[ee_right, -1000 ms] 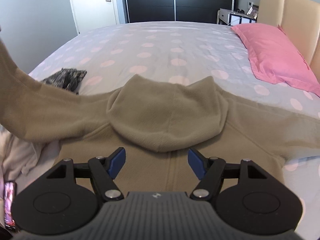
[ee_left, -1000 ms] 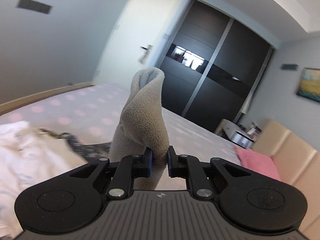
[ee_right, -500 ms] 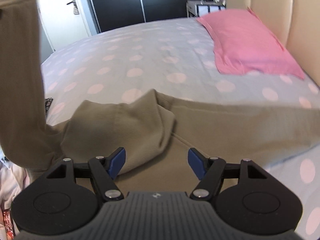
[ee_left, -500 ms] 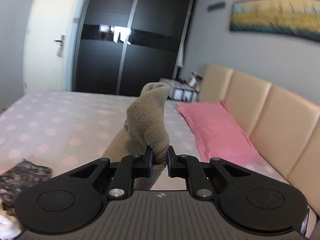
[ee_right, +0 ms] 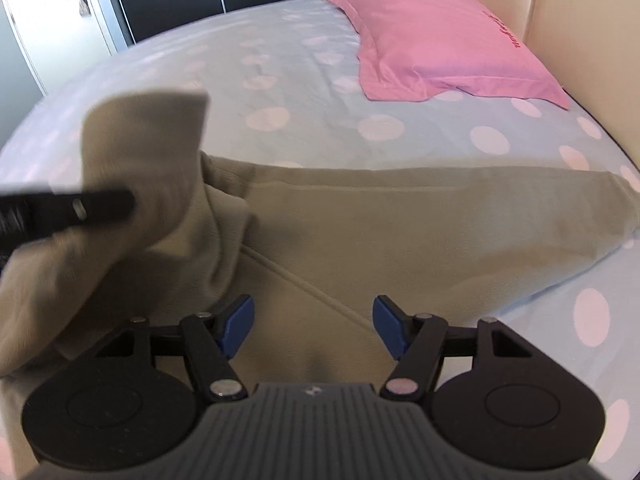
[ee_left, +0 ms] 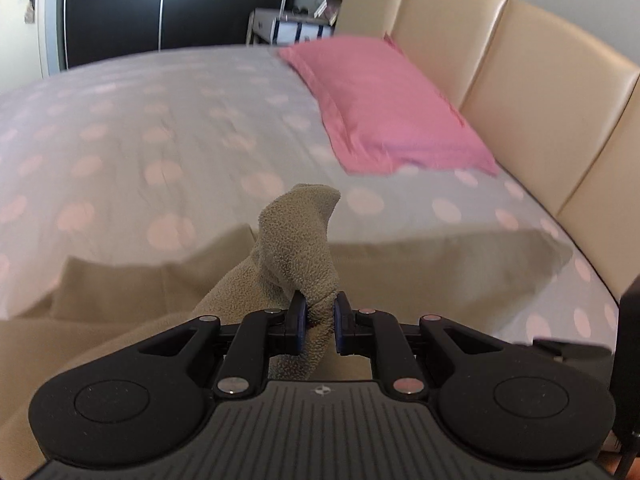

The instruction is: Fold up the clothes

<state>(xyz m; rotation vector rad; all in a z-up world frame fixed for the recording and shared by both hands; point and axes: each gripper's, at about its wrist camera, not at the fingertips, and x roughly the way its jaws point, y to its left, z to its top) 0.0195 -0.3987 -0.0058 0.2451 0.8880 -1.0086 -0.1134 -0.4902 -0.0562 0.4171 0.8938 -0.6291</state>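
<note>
A soft end of the tan hoodie (ee_left: 298, 240) is pinched tight by the left gripper (ee_left: 319, 320), above the bed (ee_left: 160, 128). The right gripper (ee_right: 313, 326) is held over the hoodie's flat part with its jaws wide apart and closing slowly, and nothing is gripped between them. The rest of the hoodie is spread on the bed, near the pink pillow (ee_right: 440, 36).

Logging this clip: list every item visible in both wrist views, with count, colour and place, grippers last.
Beige fleece hoodie: one, spread on the bed, one sleeve end lifted.
Pink pillow: one, by the headboard.
Pale blue bedsheet with pink dots: one, covering the bed.
Cream padded headboard: one, right side.
Dark wardrobe: one, far wall.
White door: one, beside the wardrobe.
Left gripper: black, jaws clamped on the sleeve end.
Right gripper: black, blue-padded jaws closing, nothing between them.
</note>
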